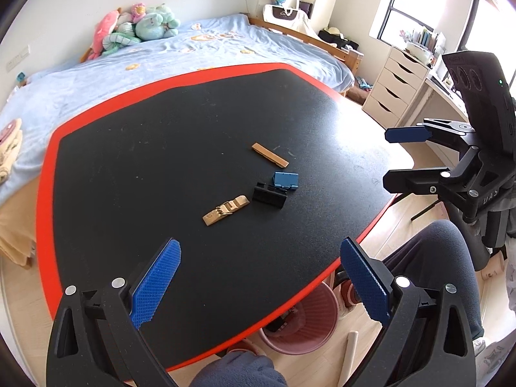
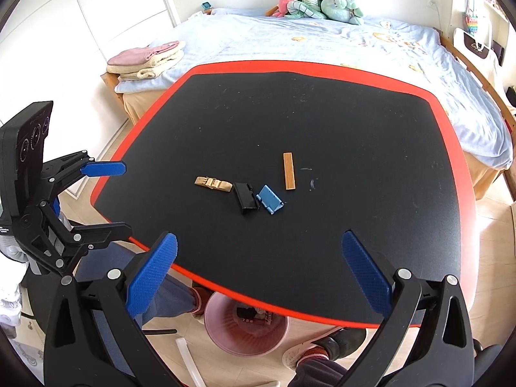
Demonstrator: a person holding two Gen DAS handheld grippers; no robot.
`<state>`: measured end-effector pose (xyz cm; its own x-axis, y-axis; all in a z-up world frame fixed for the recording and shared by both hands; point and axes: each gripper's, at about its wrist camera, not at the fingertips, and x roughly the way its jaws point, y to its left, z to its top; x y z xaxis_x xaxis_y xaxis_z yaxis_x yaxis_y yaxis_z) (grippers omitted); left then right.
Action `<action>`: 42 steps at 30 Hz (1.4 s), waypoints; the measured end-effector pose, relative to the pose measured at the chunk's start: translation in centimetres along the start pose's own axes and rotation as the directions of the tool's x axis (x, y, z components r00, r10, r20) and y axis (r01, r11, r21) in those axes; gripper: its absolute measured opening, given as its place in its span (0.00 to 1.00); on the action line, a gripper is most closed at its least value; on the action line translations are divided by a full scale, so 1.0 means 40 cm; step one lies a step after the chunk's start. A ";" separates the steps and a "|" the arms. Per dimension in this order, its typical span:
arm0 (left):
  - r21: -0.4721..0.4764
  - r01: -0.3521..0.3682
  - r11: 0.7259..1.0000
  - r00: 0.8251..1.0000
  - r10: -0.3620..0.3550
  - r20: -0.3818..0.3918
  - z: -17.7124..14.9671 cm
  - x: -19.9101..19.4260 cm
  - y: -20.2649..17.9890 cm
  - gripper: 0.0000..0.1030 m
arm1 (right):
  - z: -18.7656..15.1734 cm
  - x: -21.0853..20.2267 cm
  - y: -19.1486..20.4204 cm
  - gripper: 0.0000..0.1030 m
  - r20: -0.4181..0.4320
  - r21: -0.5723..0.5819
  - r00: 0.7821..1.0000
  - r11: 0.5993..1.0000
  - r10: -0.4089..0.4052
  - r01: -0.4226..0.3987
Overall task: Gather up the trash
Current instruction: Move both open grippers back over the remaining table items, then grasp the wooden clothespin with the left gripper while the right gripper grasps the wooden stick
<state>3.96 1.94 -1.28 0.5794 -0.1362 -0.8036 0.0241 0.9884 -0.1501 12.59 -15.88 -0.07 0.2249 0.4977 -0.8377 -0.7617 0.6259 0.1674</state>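
1. Both the left gripper and right gripper hover with jaws spread wide, holding nothing
2. Risk: the black clip touches the blue clip, so grabbing one could knock the other away
3. Trash sits mid tabletop: two tan pieces, probably wood; pink bin waits below

Matt black table, wooden stick, knurled fingers.

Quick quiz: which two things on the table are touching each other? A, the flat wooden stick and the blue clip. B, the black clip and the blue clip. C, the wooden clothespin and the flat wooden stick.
B: the black clip and the blue clip meet at one corner; the others lie apart.
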 end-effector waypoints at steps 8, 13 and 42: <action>0.091 0.033 0.995 0.998 -0.028 -0.058 0.042 0.081 0.047 0.93 | 0.085 0.113 -0.033 0.97 -0.043 0.007 0.998 0.999 -0.044 0.045; 0.120 0.065 0.991 0.994 -0.055 -0.092 0.057 0.134 0.074 0.93 | 0.117 0.191 -0.055 0.97 -0.083 0.003 0.994 0.998 -0.065 0.065; 0.242 0.122 0.963 0.986 -0.091 -0.137 0.047 0.232 0.082 0.26 | 0.133 0.359 -0.072 0.39 -0.126 -0.060 0.986 0.992 -0.114 0.107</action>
<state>10.95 4.03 -8.13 0.4578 -0.2333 -0.8579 0.2909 0.9511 -0.1034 21.26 -7.32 -9.81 0.2318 0.3439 -0.9100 -0.7687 0.6380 0.0454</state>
